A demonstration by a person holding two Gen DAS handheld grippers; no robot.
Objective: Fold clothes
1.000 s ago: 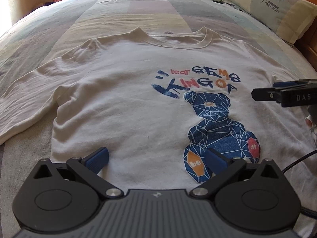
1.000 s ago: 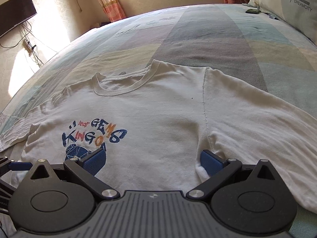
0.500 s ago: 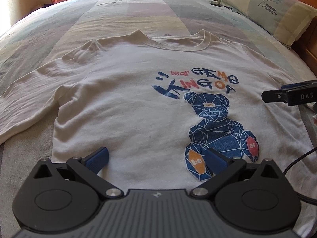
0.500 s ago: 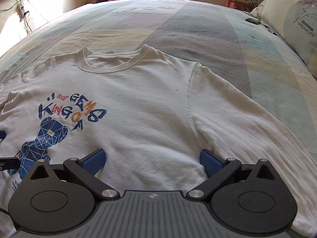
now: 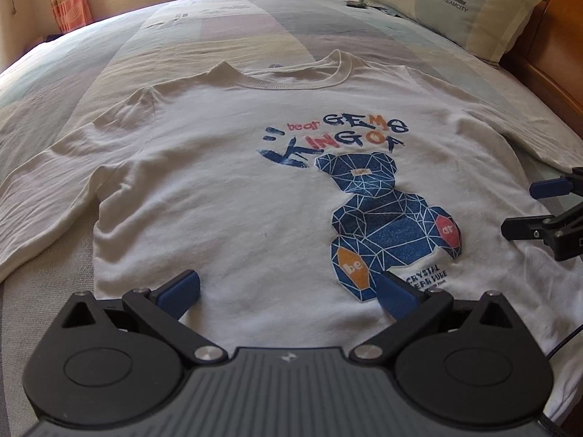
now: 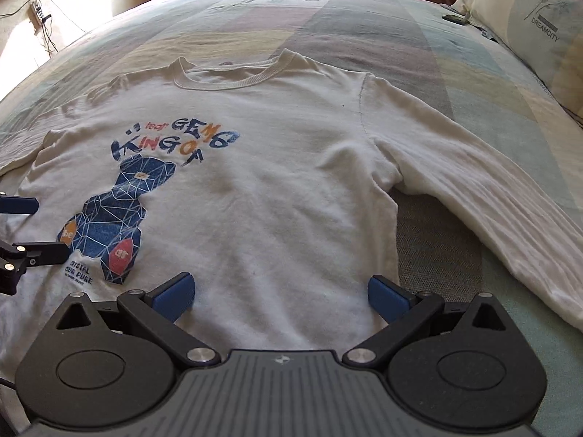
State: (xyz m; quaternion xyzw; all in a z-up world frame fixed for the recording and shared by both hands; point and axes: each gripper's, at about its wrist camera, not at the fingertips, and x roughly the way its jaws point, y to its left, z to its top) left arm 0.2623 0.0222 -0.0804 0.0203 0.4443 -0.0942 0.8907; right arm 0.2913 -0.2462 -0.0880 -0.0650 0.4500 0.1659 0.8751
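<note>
Both grippers have drawn back toward the hem since a second ago, so more of the white long-sleeved shirt now shows in each view, down to the small print under the bear. That shirt lies face up and flat on the bed, collar pointing away from the cameras, both sleeves stretched out to the sides. Its front carries a blue geometric bear print with blue and orange lettering above it.

Over the lower part of the shirt, the left gripper has its jaws spread wide, nothing between them; its blue pads stand over the cloth near the hem, one beside the bear's foot. Whether they touch the fabric is hard to judge from this angle. To its right, the right gripper hangs over the shirt's other lower side, its jaws also spread wide and empty, one pad close to the side seam below the right sleeve. Each gripper shows at the edge of the other's view, apart from it.

Under the shirt is a pale patchwork bedspread of blue, grey and yellow blocks. A pillow printed with "DREAMCITY" leans at the head of the bed, by a wooden headboard. Orange patterned curtains hang on the far wall.
</note>
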